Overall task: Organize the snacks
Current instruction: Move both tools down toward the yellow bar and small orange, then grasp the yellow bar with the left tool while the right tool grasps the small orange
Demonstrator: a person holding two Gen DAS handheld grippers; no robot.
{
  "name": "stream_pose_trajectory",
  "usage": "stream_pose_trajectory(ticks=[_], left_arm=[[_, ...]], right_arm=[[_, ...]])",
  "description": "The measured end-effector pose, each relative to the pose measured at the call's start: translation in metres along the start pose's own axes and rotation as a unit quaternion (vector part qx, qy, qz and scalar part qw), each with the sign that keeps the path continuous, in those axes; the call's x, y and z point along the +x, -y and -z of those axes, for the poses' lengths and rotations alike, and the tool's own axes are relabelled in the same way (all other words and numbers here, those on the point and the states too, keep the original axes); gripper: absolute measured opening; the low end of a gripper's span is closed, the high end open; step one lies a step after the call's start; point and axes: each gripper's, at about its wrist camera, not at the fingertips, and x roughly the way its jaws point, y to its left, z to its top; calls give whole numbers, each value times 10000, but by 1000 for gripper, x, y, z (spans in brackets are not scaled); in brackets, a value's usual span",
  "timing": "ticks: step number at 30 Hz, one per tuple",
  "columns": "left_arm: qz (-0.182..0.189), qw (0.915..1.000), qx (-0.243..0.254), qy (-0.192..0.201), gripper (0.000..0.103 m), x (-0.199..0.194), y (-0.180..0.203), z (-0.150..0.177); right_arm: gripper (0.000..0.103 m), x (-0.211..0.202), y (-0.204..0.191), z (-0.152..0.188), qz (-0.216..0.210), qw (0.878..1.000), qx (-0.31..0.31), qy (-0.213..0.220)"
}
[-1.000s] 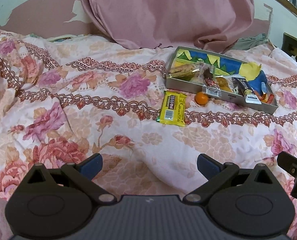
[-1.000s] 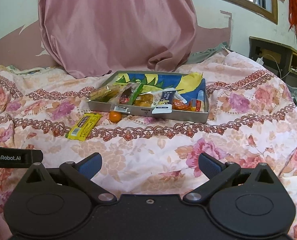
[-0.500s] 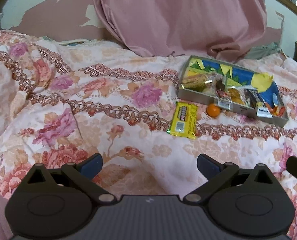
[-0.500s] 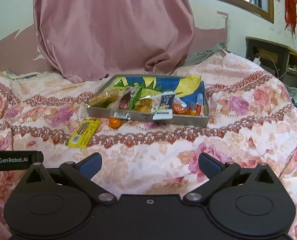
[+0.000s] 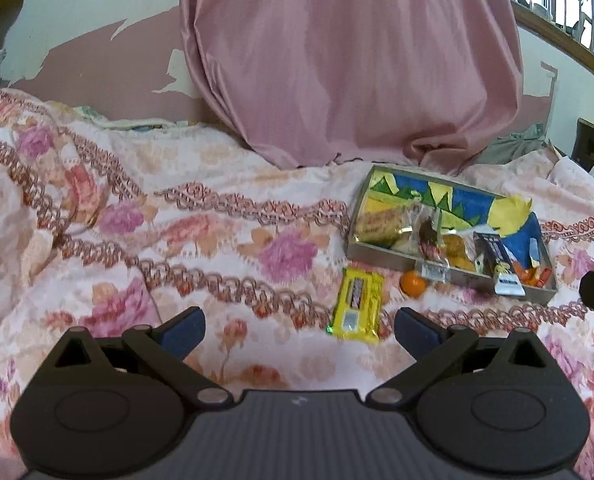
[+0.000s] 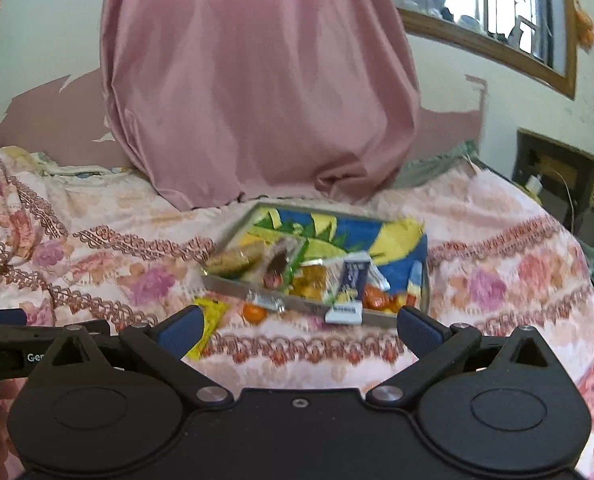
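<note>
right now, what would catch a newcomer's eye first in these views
The tray of wrapped snacks with its bright blue and yellow lining, on the floral bedspread. Just in front of it lie a yellow bar and a small orange, outside the tray. Behind hangs a big pink curtain.

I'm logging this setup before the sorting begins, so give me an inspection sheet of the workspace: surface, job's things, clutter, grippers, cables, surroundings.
Surface: floral bedspread, rumpled, soft.
Job's things: tray holding several wrapped snacks; white-ended packet hangs over its near wall; yellow snack bar and small orange fruit lie on the bedspread beside the tray.
Clutter: grey-green cloth behind the tray.
Grippers: left gripper open, empty; right gripper open, empty; both short of the snacks.
Cables: thin wire in the dark cabinet.
Surroundings: pink curtain, peeling wall, window.
</note>
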Motion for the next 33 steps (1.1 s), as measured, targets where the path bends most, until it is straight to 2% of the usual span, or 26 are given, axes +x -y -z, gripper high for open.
stream_pose_trajectory(ticks=[8, 13, 19, 22, 25, 28, 33], left_arm=[[88, 9994, 143, -314, 102, 49, 6, -33], [-8, 9989, 271, -375, 102, 85, 21, -52], [-48, 9978, 421, -504, 102, 128, 33, -52], [132, 9971, 545, -515, 102, 144, 29, -41], [272, 9954, 708, -593, 103, 158, 23, -35], [435, 9942, 680, -710, 102, 169, 16, -36], [780, 9916, 578, -850, 102, 182, 9, -31]], right_arm=[[102, 45, 2, -22, -167, 9998, -123, -28], [102, 77, 4, -32, -308, 9988, -379, -13], [102, 122, 13, -31, -481, 9987, -177, -19], [102, 141, 18, -20, -688, 9975, 100, -127], [102, 161, 18, -5, -887, 9944, 376, -430], [102, 180, 10, 7, -1019, 9916, 260, -750], [102, 202, 5, 18, -926, 9912, 115, -937]])
